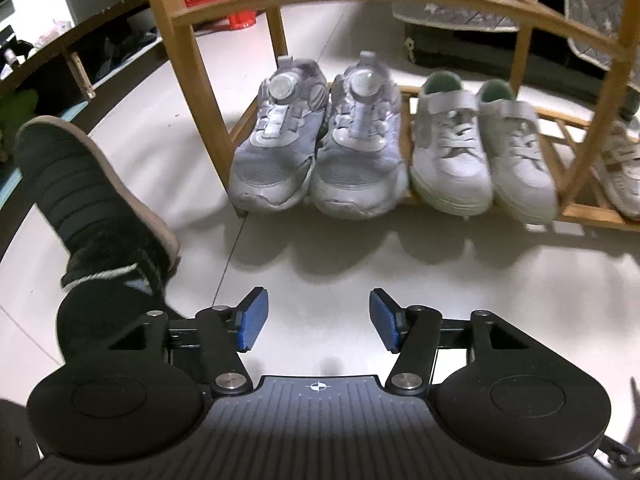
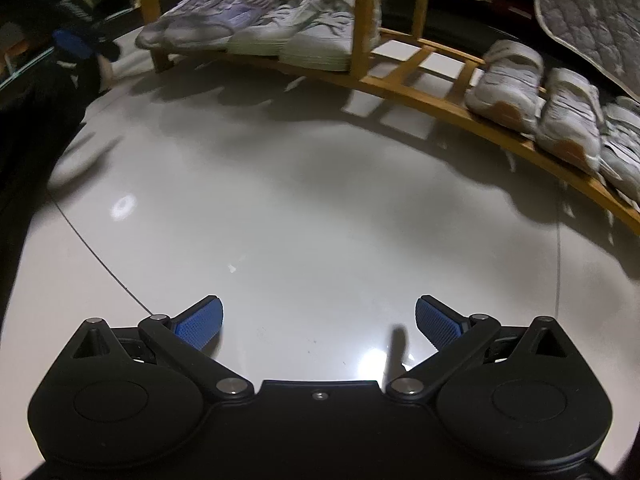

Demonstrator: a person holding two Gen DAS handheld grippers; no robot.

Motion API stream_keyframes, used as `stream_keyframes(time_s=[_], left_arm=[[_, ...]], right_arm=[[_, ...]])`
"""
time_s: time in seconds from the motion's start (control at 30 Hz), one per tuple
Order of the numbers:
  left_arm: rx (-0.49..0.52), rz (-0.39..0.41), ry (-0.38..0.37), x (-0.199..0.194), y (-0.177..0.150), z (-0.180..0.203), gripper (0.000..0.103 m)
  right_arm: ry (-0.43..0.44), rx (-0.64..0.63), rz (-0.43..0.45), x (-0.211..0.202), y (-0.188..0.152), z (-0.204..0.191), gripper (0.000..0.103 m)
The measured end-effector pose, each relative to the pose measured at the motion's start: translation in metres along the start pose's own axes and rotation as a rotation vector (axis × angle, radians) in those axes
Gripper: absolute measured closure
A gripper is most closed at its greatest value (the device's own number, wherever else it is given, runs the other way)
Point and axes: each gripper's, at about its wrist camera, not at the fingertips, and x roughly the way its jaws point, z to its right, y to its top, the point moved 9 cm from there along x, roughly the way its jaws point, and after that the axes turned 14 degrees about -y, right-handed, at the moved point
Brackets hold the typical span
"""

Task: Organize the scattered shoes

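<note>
Nearest the left wrist camera, the left gripper is seen with its blue-padded jaws standing apart and nothing between them, over pale glossy floor tiles. Just to its left a person's foot in a dark slipper with a tan sole is planted on the tiles. Ahead, a low wooden slatted shoe rack carries a pair of grey dial-fastened sneakers at its left end, toes overhanging the front rail, and just beside them a pair of white strap sneakers with mint lining. A further white shoe is cut off by the right edge.

In the right wrist view, the right gripper is likewise held with its jaws apart and empty above bare floor. Further along the same rack a pair of whitish sandals with tan soles is lined up, with more pale shoes beyond.

No shoe is seen loose on the floor in either view, so a placing step is judged to be finished. The next move is judged to call for another stray shoe to be found outside these views, if any is left, and for an empty gripper to be brought to it.
</note>
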Motion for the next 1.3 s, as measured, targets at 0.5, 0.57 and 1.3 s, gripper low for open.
stream_keyframes(time_s=[0.5,0.57,1.3], left_arm=[[-0.088,0.100,0.065,-0.114,-0.053,-0.010,0.031],[-0.108,0.122,0.078,-0.129,-0.058,-0.020,0.030],[-0.322,0.152,0.350,-0.231,-0.217,-0.189,0.022]], right_arm=[[-0.100,0.186,-0.045,-0.047,-0.020,0.039,0.000],[-0.123,0.189,-0.026,-0.056,-0.017,0.047,0.000],[-0.508,0.416,0.173,-0.226,-0.011,0.267,0.000]])
